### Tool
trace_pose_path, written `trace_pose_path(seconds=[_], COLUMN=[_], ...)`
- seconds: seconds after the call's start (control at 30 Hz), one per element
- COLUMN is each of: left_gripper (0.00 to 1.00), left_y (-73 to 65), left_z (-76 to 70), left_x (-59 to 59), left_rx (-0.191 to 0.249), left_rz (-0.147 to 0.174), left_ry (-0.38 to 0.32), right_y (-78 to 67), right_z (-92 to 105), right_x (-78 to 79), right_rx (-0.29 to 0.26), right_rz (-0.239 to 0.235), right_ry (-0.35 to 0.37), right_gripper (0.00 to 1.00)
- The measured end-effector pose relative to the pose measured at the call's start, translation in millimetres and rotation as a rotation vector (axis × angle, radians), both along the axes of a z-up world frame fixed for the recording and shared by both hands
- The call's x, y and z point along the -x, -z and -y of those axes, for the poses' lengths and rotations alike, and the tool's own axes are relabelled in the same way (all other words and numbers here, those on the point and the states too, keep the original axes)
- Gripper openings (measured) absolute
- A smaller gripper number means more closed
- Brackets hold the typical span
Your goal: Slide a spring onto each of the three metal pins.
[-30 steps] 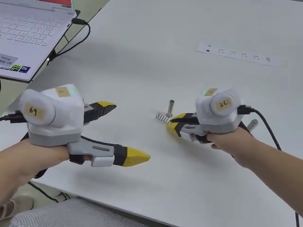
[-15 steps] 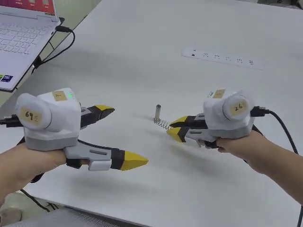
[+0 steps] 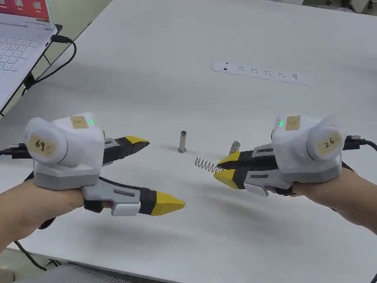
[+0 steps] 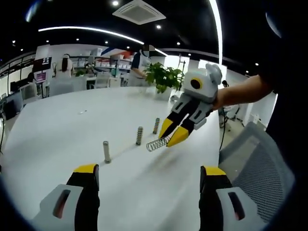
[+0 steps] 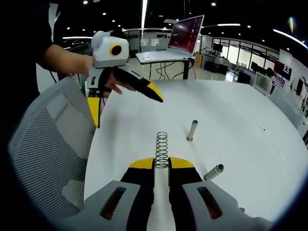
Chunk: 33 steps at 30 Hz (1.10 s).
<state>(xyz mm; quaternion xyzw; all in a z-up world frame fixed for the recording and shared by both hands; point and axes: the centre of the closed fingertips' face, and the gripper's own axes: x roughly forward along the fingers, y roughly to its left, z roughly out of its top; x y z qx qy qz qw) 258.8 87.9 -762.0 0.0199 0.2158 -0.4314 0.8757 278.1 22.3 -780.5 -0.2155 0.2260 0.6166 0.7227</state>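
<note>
A spring (image 3: 205, 164) is clamped in the right gripper's (image 3: 219, 169) fingers; the left gripper's (image 3: 163, 173) are spread wide; one pin (image 3: 234, 147) seems already sprung.

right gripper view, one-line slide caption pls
Right gripper holds a spring by one end, a bare pin ahead; the left gripper is open.

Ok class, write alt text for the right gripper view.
The right gripper holds a spring by one end, pointing forward over a white table. A bare pin stands beyond; the left gripper is open, upper left.
</note>
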Motion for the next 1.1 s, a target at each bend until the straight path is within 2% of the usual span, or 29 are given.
trace_pose_path(seconds=[0.23,0.33,0.4,0.6,0.8,0.93,1.1], left_gripper=[0.77,0.67,0.58,0.51,0.42,0.42,0.31], left_y=[-2.3,-2.9,-3.7,-7.0,-6.9,-9.3,-12.5], left_z=[12.6,25.7,31.6,51.1,67.9,74.8,79.9], left_x=[-3.0,2.4,3.2,-1.6,-0.4,0.3,0.1], left_rx=[0.023,0.038,0.046,0.059,0.064,0.076,0.094], left_rz=[-0.001,-0.021,-0.023,-0.013,-0.014,-0.008,-0.006], left_ry=[0.024,0.085,0.107,0.147,0.2,0.219,0.241], right_y=[-2.6,-2.0,-1.7,-5.6,-12.1,-16.4,-21.8], right_z=[17.2,24.4,27.6,28.9,24.6,24.0,26.2], right_x=[7.0,9.9,11.8,16.9,23.7,26.2,29.4], right_rx=[-0.007,0.003,0.012,0.005,-0.016,-0.025,-0.034], right_rz=[-0.02,-0.023,-0.022,-0.023,-0.021,-0.024,-0.02], right_ry=[-0.008,-0.02,-0.033,-0.062,-0.11,-0.12,-0.137], right_gripper=[0.08,0.08,0.08,0.08,0.08,0.08,0.08])
